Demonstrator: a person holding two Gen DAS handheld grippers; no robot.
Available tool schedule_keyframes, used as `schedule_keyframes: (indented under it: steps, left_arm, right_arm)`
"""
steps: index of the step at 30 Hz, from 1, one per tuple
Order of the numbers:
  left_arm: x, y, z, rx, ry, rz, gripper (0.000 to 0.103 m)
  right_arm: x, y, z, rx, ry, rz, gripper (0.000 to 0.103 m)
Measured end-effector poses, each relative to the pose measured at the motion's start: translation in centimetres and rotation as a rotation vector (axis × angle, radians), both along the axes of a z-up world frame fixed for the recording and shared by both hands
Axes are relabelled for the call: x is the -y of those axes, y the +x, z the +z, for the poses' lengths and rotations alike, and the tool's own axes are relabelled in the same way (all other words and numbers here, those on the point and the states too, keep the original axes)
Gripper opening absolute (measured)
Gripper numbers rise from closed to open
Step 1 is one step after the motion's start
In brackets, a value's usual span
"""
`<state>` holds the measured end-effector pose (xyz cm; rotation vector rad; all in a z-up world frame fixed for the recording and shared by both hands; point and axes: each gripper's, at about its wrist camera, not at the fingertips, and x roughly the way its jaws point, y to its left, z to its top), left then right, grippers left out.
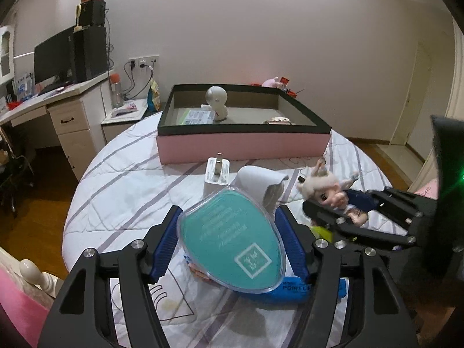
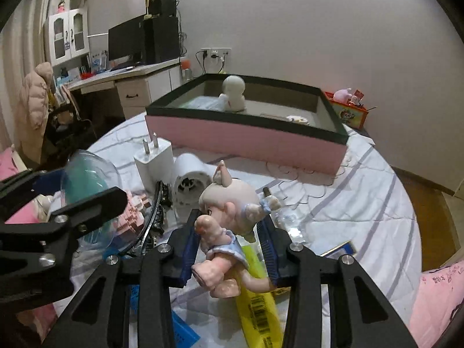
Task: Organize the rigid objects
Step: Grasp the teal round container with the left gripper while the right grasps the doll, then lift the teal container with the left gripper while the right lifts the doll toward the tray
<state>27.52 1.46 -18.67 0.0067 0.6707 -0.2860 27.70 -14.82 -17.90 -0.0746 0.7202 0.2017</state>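
Bedding with grey stripes covers the bed [image 1: 121, 185], and both grippers work above it, in front of a pink box [image 1: 240, 142] with a dark rim. Left gripper [image 1: 229, 240] has its jaws clenched on a teal case with a clear domed shell [image 1: 232, 240], held flat between the blue pads [image 1: 165, 246], raised above a blue packet [image 1: 293, 290] lying on the quilt. Seen from the right wrist, the same case [image 2: 87, 191] sits at the left edge, in front of a stack of pink blocks [image 2: 130, 208].

Right gripper [image 2: 229, 249] grips a small doll figure [image 2: 229, 220] with pale hair and a light blue dress; the jaws press its body from both sides, head pointing toward the box and legs toward the camera. Below it lies a yellow package with a barcode [image 2: 258, 301].

Between the grippers and the box, a white charger plug [image 2: 153, 159] stands upright with its prongs up, touching a white cylindrical object [image 2: 191, 179] lying on its side. Inside the box stands a white round-headed figure [image 1: 216, 103], beside a printed leaflet [image 1: 197, 116]; a small flat item [image 1: 278, 120] lies toward the box's right side.
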Motion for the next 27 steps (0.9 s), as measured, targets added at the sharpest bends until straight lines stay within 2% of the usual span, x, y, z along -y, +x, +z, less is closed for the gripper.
schedule_keyframes:
  steps: [6, 11, 14, 17, 20, 22, 27]
  left_arm:
    - [0.0, 0.0, -1.9, -0.054, 0.005, 0.013, 0.067]
    - [-0.3, -0.2, -3.1, -0.090, 0.018, 0.042, 0.081]
    - [-1.0, -0.9, -3.4, -0.072, -0.011, 0.068, 0.089]
    - [-1.9, -1.3, -4.3, -0.089, -0.058, 0.073, 0.090]
    - [-2.7, -1.6, -4.4, -0.052, -0.140, 0.079, 0.091]
    - [-2.5, -1.2, -4.7, -0.062, -0.133, 0.077, 0.091]
    - [-2.6, -2.2, -3.5, -0.008, -0.139, 0.070, 0.093]
  right_arm:
    - [0.9, -0.3, 0.0, -0.003, 0.021, -0.011, 0.040]
    - [1.1, -0.4, -0.6, -0.020, 0.037, -0.010, 0.040]
    - [1.0, -0.3, -0.8, -0.023, 0.042, -0.006, 0.040]
    - [1.1, -0.3, -0.8, -0.022, 0.049, -0.003, 0.040]
    - [1.1, -0.2, -0.9, -0.020, 0.053, 0.000, 0.040]
    - [1.0, -0.2, -0.9, -0.020, 0.052, 0.001, 0.040]
    - [1.1, -0.3, -0.9, -0.016, 0.053, 0.001, 0.040]
